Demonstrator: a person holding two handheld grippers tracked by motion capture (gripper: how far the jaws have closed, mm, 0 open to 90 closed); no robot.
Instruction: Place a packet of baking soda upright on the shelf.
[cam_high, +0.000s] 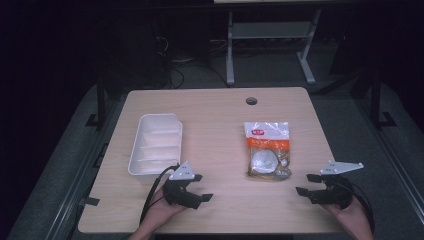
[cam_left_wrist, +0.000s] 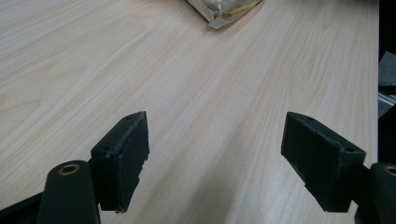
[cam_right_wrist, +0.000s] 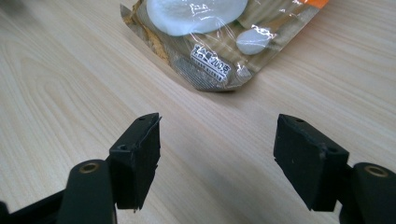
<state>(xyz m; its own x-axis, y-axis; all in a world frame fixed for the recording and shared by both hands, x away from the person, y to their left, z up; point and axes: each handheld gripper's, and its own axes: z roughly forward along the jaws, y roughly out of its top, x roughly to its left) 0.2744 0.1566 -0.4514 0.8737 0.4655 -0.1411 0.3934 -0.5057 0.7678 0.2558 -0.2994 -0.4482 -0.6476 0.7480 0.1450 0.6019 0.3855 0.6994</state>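
Tray (cam_high: 156, 145) compartments, white and in a row, lie on the left half of the table (cam_high: 215, 107), just beyond the left gripper (cam_high: 198, 187), whose fingers (cam_left_wrist: 122, 158) stand wide with nothing but bare wood between them. Right of centre lies a clear and orange food packet (cam_high: 268, 150), flat on the table. Near the right edge hovers the right gripper (cam_high: 306, 184), fingers (cam_right_wrist: 136, 156) also wide and empty, pointing toward the packet's near end, close but apart.
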